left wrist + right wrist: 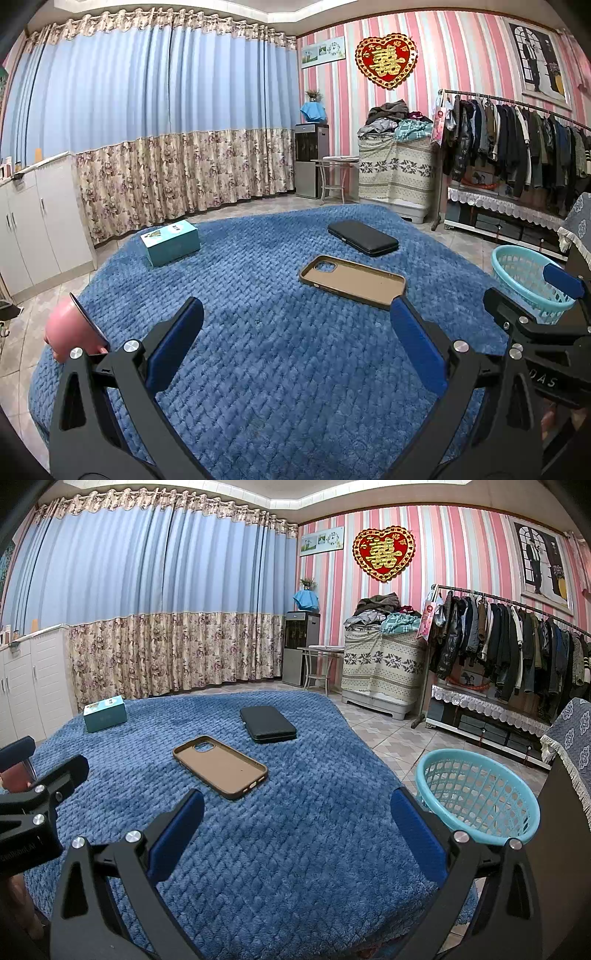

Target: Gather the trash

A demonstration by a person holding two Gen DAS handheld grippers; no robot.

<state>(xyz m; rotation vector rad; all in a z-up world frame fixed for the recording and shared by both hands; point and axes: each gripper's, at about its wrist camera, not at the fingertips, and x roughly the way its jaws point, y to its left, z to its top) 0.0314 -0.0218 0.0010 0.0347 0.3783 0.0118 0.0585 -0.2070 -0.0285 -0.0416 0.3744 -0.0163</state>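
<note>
A blue quilted cloth (pixel 258 332) covers the table. On it lie a tan phone case (pixel 352 280), inside up, a black zipped case (pixel 364 237) and a teal box (pixel 170 242). They also show in the right wrist view: phone case (pixel 220 766), black case (pixel 267 723), teal box (pixel 105 712). A light-blue plastic basket (pixel 478 795) stands off the table's right edge; it also shows in the left wrist view (pixel 528 282). My left gripper (pixel 295 332) is open and empty above the cloth. My right gripper (pixel 297 814) is open and empty, near the basket.
A pink round object with a mirror face (pixel 72 326) sits at the table's left edge. White cabinets (pixel 33 229) stand at left, a clothes rack (pixel 517 646) and a covered chest (pixel 384 664) at right. Tiled floor (pixel 388 734) lies beyond the table.
</note>
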